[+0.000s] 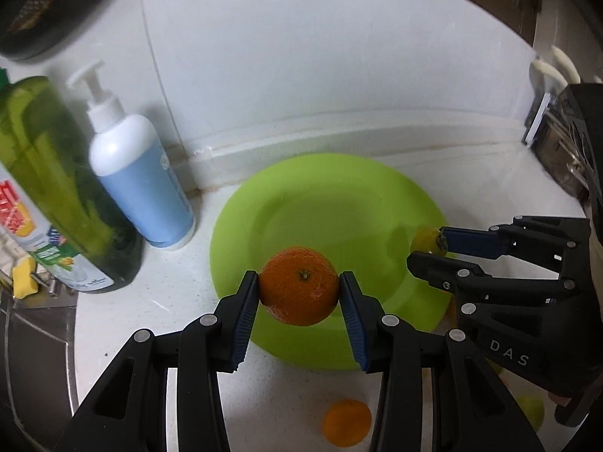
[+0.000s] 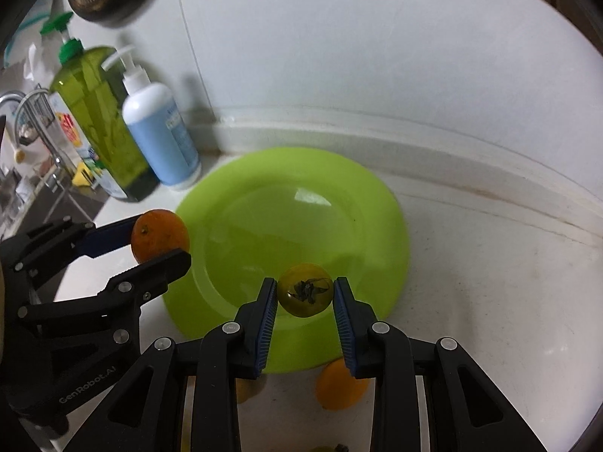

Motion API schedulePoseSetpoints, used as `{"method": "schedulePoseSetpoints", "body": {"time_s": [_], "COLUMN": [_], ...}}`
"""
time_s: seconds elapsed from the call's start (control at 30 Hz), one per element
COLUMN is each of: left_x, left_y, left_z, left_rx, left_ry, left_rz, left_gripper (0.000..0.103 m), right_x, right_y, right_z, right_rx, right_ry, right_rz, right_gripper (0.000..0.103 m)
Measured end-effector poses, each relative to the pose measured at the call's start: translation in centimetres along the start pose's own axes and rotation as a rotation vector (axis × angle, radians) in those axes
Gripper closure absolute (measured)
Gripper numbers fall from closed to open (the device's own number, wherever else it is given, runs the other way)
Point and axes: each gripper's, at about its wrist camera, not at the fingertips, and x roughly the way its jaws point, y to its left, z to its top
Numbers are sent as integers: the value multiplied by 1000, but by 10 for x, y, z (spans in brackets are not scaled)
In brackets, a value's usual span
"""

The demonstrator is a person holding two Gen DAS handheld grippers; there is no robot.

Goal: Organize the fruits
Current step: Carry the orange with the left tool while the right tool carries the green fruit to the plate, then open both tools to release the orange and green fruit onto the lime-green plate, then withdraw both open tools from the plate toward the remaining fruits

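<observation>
A lime green plate (image 1: 331, 188) lies on the white counter against the wall; it also shows in the right wrist view (image 2: 294, 173). My left gripper (image 1: 300, 287) is shut on a mandarin orange (image 1: 300, 285) and holds it above the plate's near edge; from the right wrist view the mandarin (image 2: 160, 234) hangs at the plate's left edge. My right gripper (image 2: 305, 295) is shut on a small yellow-green tomato (image 2: 305, 294) above the plate's near right part; in the left wrist view the tomato (image 1: 426, 240) shows at the plate's right side.
A green soap bottle (image 1: 56, 188) and a white-and-blue pump bottle (image 1: 143, 180) stand left of the plate. Another orange fruit (image 1: 346, 427) lies on the counter in front of the plate, with more fruit (image 1: 531, 410) at the right. A sink edge (image 1: 34, 339) is far left.
</observation>
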Motion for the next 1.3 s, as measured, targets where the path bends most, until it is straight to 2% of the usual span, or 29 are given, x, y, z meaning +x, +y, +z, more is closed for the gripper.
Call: {"method": "schedulePoseSetpoints", "body": {"time_s": [0.2,0.63,0.8,0.97,1.3], "left_x": [20,38,25,7,-63], "left_y": [2,5,4,7,5], "left_z": [1,0,-2,-5,-15], "left_rx": [0,-20,-17,-36,-54], "left_ry": [50,99,67,42,-69], "left_rz": [-12,-13,15,17,27], "left_gripper": [60,59,50,49,39], "right_x": [15,26,20,5,-50], "right_y": [-5,-5,-5,-5,3], "right_z": [0,0,0,-3,-16], "right_rx": [-8,-11,0,7,44], "right_ry": [40,66,53,23,-85], "right_rz": [-1,-3,-1,-7,-10], "right_gripper": [72,71,70,70,66]}}
